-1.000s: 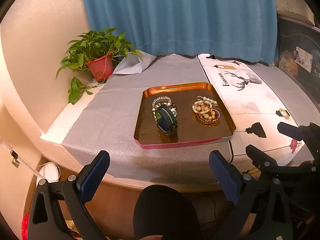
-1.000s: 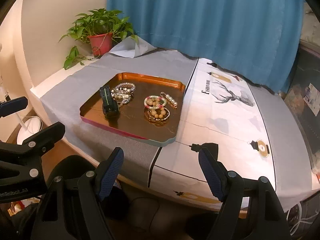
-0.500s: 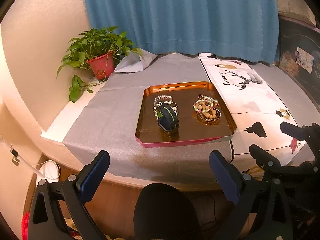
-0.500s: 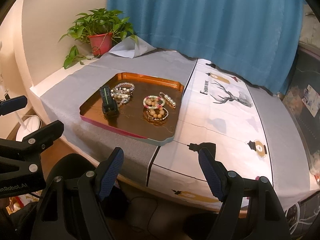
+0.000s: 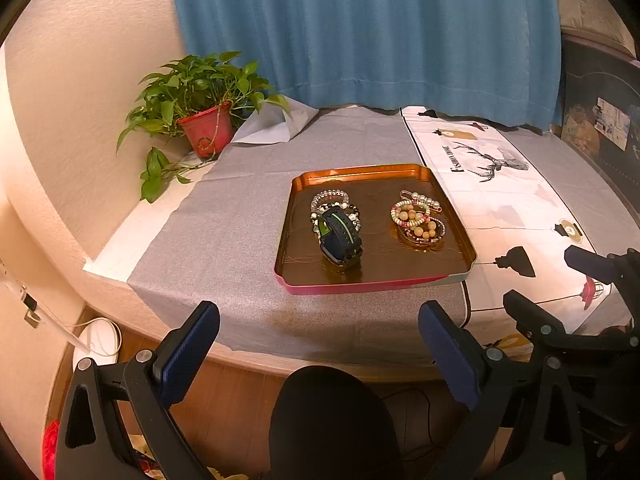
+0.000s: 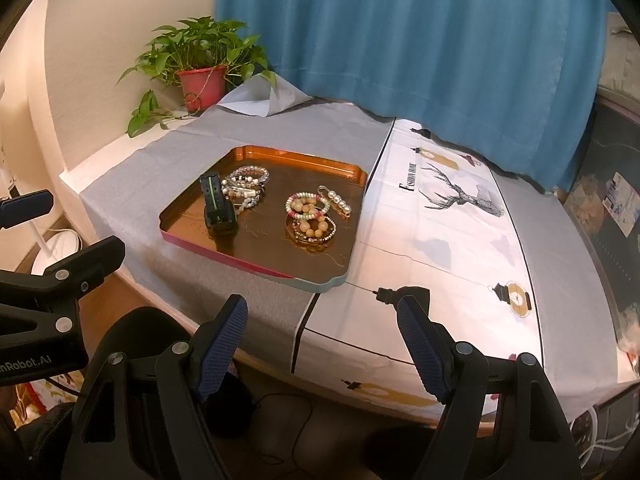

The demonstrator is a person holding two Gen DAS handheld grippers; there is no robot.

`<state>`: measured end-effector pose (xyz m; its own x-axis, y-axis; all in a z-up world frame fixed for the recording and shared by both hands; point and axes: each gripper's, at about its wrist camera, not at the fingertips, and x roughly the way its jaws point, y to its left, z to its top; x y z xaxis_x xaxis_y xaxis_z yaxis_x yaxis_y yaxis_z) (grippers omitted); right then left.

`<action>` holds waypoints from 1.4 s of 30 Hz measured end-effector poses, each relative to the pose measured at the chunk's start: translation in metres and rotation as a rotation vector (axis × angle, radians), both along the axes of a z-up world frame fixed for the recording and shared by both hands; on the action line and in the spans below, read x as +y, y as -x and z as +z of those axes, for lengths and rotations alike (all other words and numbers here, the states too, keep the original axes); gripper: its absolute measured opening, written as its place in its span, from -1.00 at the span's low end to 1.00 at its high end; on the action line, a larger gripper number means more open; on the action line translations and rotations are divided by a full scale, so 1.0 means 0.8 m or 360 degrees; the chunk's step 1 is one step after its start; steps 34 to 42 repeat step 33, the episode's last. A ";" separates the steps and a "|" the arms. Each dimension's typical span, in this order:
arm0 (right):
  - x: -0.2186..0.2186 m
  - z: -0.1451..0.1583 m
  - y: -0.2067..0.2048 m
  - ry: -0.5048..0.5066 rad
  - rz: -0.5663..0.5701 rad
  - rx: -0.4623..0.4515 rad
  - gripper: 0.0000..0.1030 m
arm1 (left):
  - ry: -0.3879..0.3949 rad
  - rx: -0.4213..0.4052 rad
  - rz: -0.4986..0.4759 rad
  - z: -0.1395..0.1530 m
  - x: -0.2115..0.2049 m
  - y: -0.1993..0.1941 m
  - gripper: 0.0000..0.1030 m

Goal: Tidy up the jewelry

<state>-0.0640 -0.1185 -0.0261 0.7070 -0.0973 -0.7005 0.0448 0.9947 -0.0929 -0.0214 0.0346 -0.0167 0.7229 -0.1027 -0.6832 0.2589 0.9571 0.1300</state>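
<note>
Jewelry lies in two clusters on the floor of a shallow copper-coloured metal tray with a red outer rim, which serves as the landmark. Left cluster: a dark blue watch with a green stripe, standing on edge, its band loop running from the tray's near rim toward its far rim; behind it and touching it, pale beaded bracelets. Right cluster: wooden-bead bracelets piled flat, with a pearl-set pin just beyond them, its long axis slanting across the tray's far right quarter. The same watch and wooden-bead pile appear in the right wrist view, where the tray is turned corner-on.

The tray rests on a grey tablecloth; its right edge meets a white runner printed with a stag. A potted green plant in a red pot stands beyond the tray's far left corner, before a blue curtain.

Left gripper and right gripper hover off the table's near edge, well short of the tray. Each has its blue-padded fingers spread wide and released, grasping nothing; all jewelry lies ahead of and beyond the fingertips, untouched.
</note>
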 end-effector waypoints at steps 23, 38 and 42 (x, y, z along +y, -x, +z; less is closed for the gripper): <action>0.001 0.001 0.001 0.0001 0.0000 -0.0002 0.51 | 0.0000 0.0004 0.0001 0.000 0.002 0.000 0.92; 0.001 0.002 0.000 0.0002 0.0001 -0.0003 0.51 | 0.0006 0.0002 0.0010 -0.001 0.012 0.000 0.92; 0.001 0.002 0.000 0.0002 0.0001 -0.0003 0.51 | 0.0006 0.0002 0.0010 -0.001 0.012 0.000 0.92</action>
